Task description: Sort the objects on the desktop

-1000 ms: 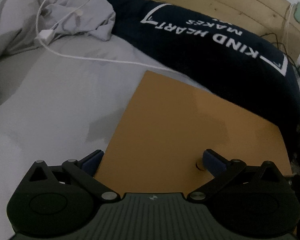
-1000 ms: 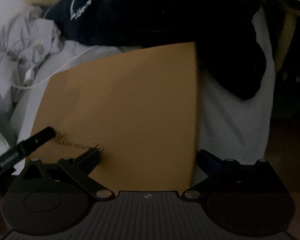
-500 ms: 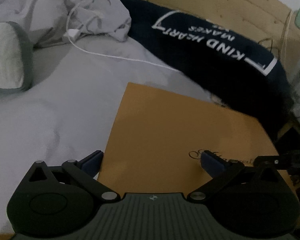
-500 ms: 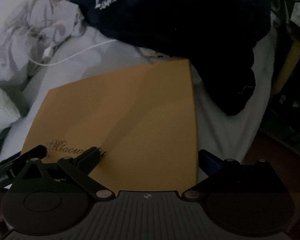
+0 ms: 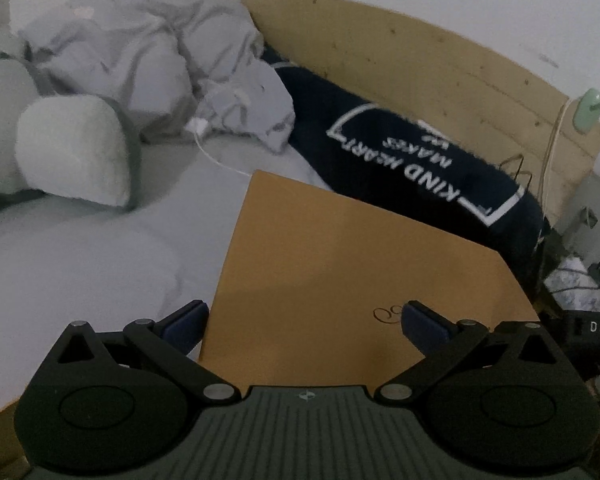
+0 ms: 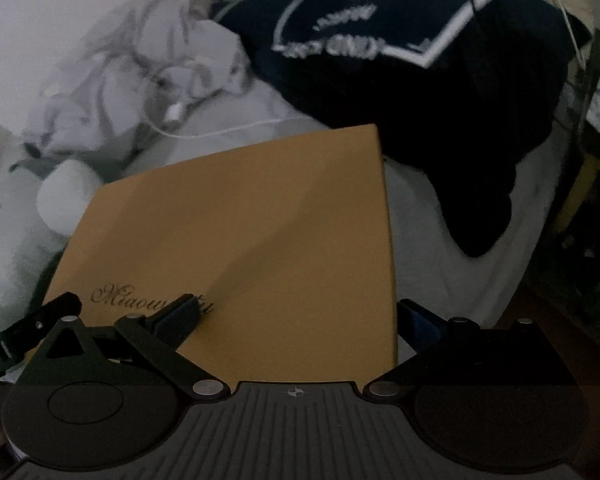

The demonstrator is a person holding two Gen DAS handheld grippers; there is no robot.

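Left wrist view shows left gripper (image 5: 304,322) and right gripper (image 6: 296,318) spread wide astride flat orange-brown cardboard box (image 5: 340,280), unsorted beside navy printed pillow (image 5: 400,160).

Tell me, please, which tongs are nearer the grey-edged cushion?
Left. The left tongs sit at the tan board edge facing the cushion; the right tongs sit at its opposite edge.
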